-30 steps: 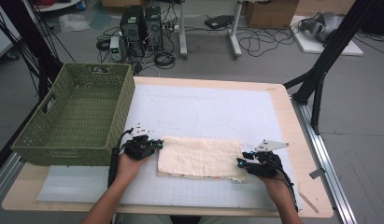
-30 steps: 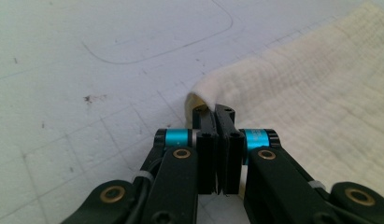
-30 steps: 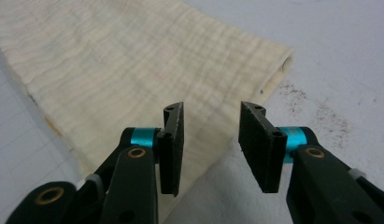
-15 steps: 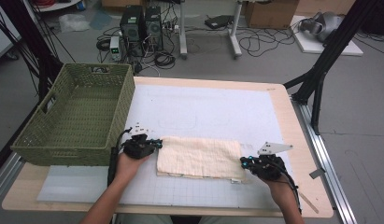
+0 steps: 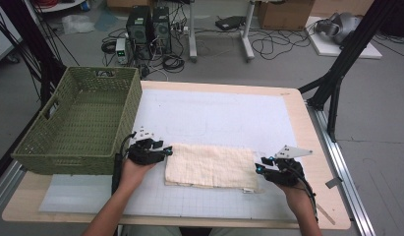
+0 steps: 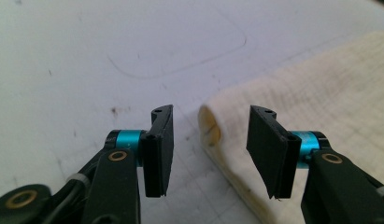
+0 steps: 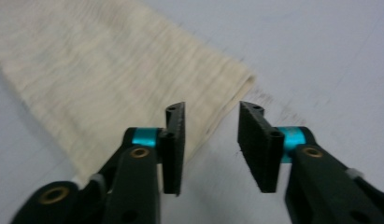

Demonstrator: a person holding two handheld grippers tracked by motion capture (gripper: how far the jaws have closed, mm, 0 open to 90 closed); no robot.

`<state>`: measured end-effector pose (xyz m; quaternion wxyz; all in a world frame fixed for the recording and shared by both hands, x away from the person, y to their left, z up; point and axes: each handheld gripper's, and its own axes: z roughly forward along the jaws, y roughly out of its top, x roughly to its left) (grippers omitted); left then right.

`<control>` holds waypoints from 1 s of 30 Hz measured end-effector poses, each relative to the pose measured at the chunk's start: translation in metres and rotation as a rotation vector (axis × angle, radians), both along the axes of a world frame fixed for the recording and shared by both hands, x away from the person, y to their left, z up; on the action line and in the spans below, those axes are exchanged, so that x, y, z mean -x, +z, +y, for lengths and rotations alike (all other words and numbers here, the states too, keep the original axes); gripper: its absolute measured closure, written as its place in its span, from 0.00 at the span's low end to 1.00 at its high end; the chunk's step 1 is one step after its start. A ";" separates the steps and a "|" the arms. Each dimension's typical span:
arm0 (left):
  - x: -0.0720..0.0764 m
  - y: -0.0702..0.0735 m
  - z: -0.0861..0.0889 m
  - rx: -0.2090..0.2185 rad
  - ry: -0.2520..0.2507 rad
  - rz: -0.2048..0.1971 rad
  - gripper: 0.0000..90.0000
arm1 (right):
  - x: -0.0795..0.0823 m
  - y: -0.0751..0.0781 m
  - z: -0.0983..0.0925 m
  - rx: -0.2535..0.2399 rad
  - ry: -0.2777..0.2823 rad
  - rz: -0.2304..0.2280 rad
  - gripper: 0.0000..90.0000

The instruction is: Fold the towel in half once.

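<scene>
**Inspector A:** What is recorded, left to right?

**Inspector B:** An empty green basket [image 5: 79,125] is noted at the tabletop's [image 5: 298,105] left. The left gripper [image 5: 162,150] is found at the folded cream towel's [image 5: 209,166] left end, fingers [image 6: 161,149] just parted, the rolled edge between them unpressed.

**Inspector A:** And the right?

**Inspector B:** The right gripper [image 5: 261,167] is at the towel's right end, likewise just opened, nothing clamped. Folding is judged done; transfer to the basket appears outstanding.
</scene>
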<state>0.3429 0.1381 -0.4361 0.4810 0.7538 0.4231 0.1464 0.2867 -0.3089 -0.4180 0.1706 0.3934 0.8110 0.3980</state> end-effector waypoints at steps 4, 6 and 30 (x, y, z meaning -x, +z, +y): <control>-0.009 0.006 -0.003 0.010 -0.010 -0.021 0.52 | -0.016 0.001 0.004 -0.016 -0.030 -0.040 0.52; -0.016 0.008 -0.006 0.018 -0.017 -0.016 0.52 | -0.027 -0.001 0.008 -0.014 -0.038 -0.050 0.51; -0.025 -0.006 -0.020 -0.116 -0.075 0.020 0.95 | -0.057 -0.020 0.031 0.082 0.053 -0.027 0.93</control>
